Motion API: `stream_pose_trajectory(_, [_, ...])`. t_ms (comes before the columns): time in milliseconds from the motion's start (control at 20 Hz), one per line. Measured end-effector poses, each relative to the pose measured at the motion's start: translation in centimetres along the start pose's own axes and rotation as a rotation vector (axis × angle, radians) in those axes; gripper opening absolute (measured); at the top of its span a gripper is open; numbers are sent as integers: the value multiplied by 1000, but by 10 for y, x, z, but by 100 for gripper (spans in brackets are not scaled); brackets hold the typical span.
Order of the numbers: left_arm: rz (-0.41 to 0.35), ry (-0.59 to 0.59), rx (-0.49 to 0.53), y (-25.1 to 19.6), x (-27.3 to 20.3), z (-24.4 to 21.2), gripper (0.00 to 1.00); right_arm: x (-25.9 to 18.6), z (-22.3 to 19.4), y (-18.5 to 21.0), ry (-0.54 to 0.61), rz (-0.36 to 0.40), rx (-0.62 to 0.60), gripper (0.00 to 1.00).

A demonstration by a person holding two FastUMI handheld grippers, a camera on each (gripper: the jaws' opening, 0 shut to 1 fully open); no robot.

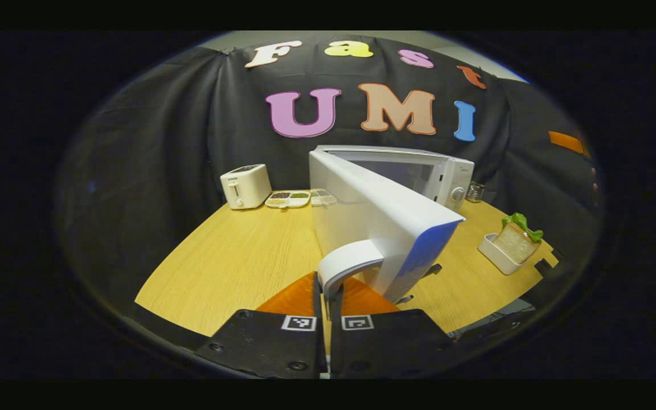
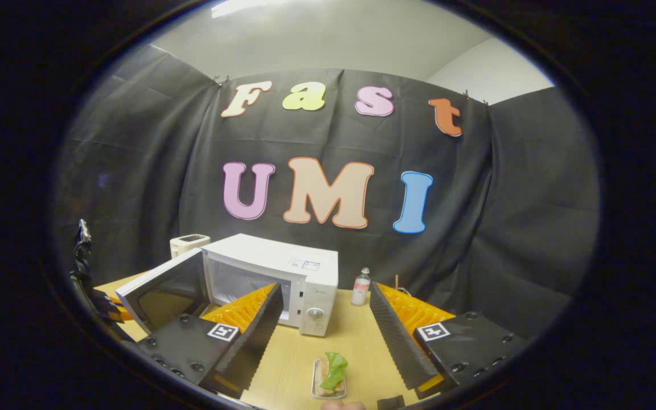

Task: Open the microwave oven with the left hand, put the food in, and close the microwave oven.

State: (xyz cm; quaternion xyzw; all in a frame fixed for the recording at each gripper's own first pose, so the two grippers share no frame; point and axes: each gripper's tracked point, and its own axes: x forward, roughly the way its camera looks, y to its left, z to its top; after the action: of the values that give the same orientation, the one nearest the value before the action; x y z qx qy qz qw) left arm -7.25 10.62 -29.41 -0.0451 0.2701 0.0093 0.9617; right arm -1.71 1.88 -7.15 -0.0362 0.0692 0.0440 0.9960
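Observation:
The white microwave (image 1: pixel 419 171) stands at the back of the wooden table with its door (image 1: pixel 385 222) swung wide toward me. My left gripper (image 1: pixel 327 293) is shut on the door's curved white handle (image 1: pixel 346 263). In the right gripper view the microwave (image 2: pixel 299 273) shows an empty cavity, its door (image 2: pixel 160 290) open to the left. The food, a sandwich with a lettuce leaf in a small white tray (image 2: pixel 329 373), lies on the table just below my right gripper (image 2: pixel 328 336), which hangs open above it. In the left gripper view this sandwich (image 1: pixel 515 242) sits right of the door.
A white toaster (image 1: pixel 245 185) and a divided snack dish (image 1: pixel 288 198) stand left of the microwave. A metal can (image 1: pixel 475 192) and a small bottle (image 2: pixel 361 287) are to its right. The left gripper's body (image 2: pixel 86 273) shows beside the door's outer edge.

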Motion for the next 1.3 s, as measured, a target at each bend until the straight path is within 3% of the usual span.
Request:
stream_pose_trajectory(200, [15,-8,29,4,-7,-2,12,-2,-9,-3,18,-5,-10,97])
stream_pose_trajectory(250, [29,-12,59,7,-11,-1,23,-1,-13,-2,27,-3,-6,97])
stream_pose_trajectory(300, [34,-9,79,11,-13,-3,44,0,-18,-2,35,0,1,97])
stream_pose_trajectory(350, [45,-10,88,15,-17,-2,55,1,-21,-2,42,3,5,97])
stream_pose_trajectory(400, [47,-10,84,17,-20,-3,78,3,-26,-3,52,5,11,97])
stream_pose_trajectory(500, [52,14,71,20,-29,-4,93,7,-36,-2,76,10,39,97])
stream_pose_trajectory(700, [84,-14,93,25,-54,13,91,14,-63,-7,121,8,53,97])
stream_pose_trajectory(750, [102,-22,103,29,-60,19,95,16,-71,-9,134,6,46,97])
stream_pose_trajectory(900, [172,-77,109,44,-77,48,93,19,-101,-13,188,-2,40,97])
stream_pose_trajectory(1000, [234,-108,112,55,-83,68,98,22,-117,-12,218,2,48,97])
stream_pose_trajectory(1300, [263,-203,56,50,-101,123,98,21,-171,-16,301,11,47,97])
